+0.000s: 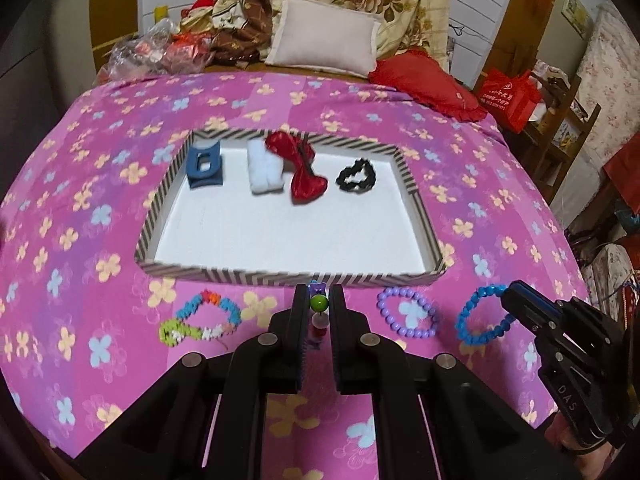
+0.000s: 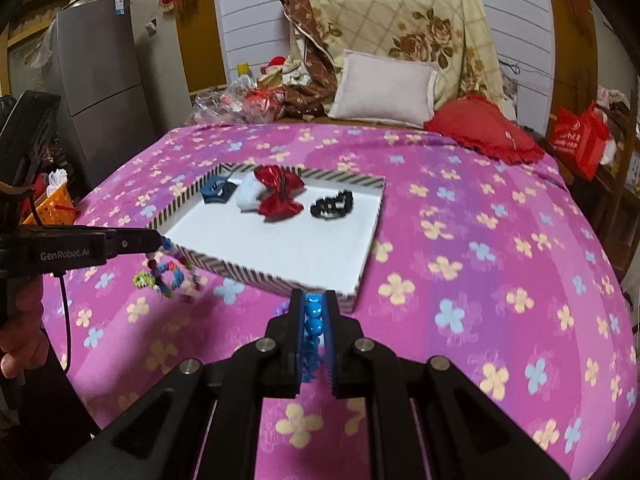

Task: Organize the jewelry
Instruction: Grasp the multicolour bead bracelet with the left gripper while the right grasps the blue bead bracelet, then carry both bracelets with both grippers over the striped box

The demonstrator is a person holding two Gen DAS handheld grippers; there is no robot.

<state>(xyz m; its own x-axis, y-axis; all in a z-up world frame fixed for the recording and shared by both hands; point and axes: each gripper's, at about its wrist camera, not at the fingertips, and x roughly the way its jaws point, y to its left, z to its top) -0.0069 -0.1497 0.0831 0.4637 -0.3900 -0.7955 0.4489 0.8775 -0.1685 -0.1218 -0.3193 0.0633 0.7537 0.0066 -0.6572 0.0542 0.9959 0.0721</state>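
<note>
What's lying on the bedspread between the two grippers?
In the left wrist view, a purple bead bracelet lies on the bedspread between the left gripper and the right gripper, which grips a blue bracelet.

A bed (image 2: 460, 240) fills most of both views, covered by a pink and purple sheet printed with yellow, blue and white flowers. At its head a white pillow (image 2: 384, 90) leans against a heap of cream quilt (image 2: 404, 20) with brown roses, and a red cushion (image 2: 486, 130) lies just beside the pillow. Clear bags (image 1: 148, 50) and folded cloth pile up at the other end of the headboard. Behind stands a white panelled wall (image 1: 472, 12) framed by brown wood. A grey fridge (image 2: 102, 80) stands beside the bed, with an orange basket (image 2: 54, 202) near it. A red bag (image 2: 578, 140) rests on a wooden shelf on the opposite side. The light is dim and indoor.
</note>
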